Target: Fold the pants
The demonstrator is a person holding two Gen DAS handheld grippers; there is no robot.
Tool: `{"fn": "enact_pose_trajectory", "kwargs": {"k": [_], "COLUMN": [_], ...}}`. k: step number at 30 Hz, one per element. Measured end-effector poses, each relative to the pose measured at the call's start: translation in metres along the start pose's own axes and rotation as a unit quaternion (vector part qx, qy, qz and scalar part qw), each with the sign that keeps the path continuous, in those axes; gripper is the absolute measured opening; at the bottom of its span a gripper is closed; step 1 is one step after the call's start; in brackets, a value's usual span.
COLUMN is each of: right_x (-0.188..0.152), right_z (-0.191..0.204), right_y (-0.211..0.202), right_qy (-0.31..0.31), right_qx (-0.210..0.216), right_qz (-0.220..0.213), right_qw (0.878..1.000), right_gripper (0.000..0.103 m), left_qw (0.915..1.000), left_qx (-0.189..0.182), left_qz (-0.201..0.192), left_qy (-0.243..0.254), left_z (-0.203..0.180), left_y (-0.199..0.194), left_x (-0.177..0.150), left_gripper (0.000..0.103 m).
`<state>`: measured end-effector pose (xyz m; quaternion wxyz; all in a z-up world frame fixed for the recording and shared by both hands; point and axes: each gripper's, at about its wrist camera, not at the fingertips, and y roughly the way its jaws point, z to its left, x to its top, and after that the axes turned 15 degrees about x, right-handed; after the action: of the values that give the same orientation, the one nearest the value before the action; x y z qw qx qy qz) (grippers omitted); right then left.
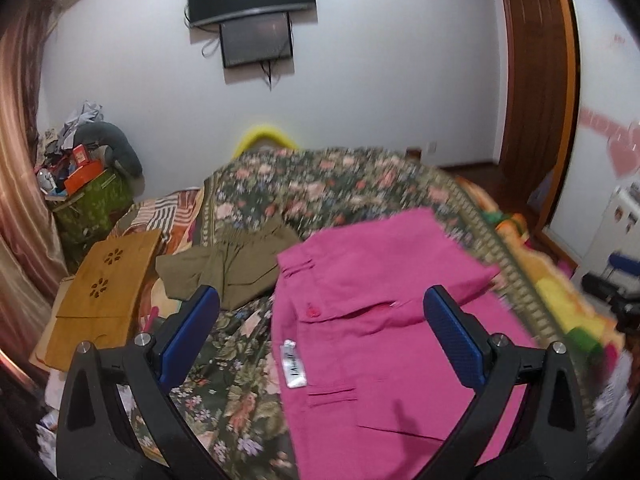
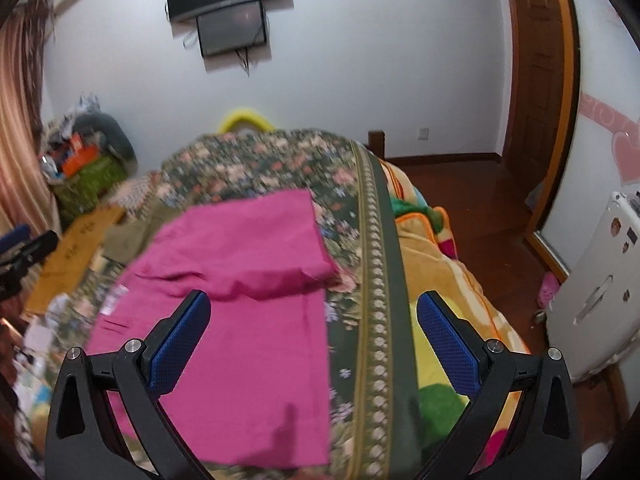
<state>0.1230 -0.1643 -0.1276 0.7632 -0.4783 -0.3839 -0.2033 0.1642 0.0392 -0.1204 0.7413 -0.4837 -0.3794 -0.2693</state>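
The bed (image 1: pixel 340 184) takes up most of both views, covered by a dark floral spread (image 2: pixel 256 160) with a patterned border strip (image 2: pixel 380 280) running down its right side. Past that strip a bright fleece blanket (image 2: pixel 436 256) hangs over the edge, then it's bare wood floor (image 2: pixel 472 184) out to the door (image 2: pixel 536 60), so plenty of free room on that side. The left side is tighter: a wooden lap tray (image 1: pixel 108 292) sits at the bed's edge, with a green bin of clutter (image 1: pixel 92 200) behind it by the curtain.

The pink pants (image 1: pixel 380 320) lie flat on the spread, waistband and white label toward the left, with the far part folded over so a crease runs across the middle. The right edge stops just short of the border strip. Olive shorts (image 1: pixel 236 260) lie just beside them on the left, looks like touching at the corner.

The left gripper (image 1: pixel 320 304) hovers above the waistband area, blue fingers (image 1: pixel 192 332) spread wide, holding nothing. The right gripper (image 2: pixel 312 312) hangs over the pants' right edge, its fingers (image 2: pixel 448 344) equally wide apart and empty, one above pink cloth and the other above the fleece blanket.
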Motion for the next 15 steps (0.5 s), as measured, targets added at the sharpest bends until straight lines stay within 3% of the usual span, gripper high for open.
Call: {"fn": "enact_pose_trajectory", "kwargs": {"k": [6, 10, 15], "right_x": [0.002, 0.006, 0.005], "right_z": [-0.026, -0.034, -0.036], "right_y": [0.046, 0.08, 0.114], "right_qy": [-0.009, -0.013, -0.03], "right_qx": [0.018, 0.041, 0.062], "right_qz": [0.047, 0.082, 0.113], "right_qw": [0.999, 0.996, 0.991], "right_gripper": [0.101, 0.088, 0.067], "left_qw": [0.9978, 0.9942, 0.9894], "left_qx": [0.016, 0.013, -0.004], "left_qz": [0.051, 0.088, 0.139], "left_qy": [0.038, 0.06, 0.043], "left_z": [-0.005, -0.002, 0.008], "left_y": [0.069, 0.109, 0.151], "left_x": [-0.018, -0.025, -0.032], "left_gripper": [0.103, 0.103, 0.098]}}
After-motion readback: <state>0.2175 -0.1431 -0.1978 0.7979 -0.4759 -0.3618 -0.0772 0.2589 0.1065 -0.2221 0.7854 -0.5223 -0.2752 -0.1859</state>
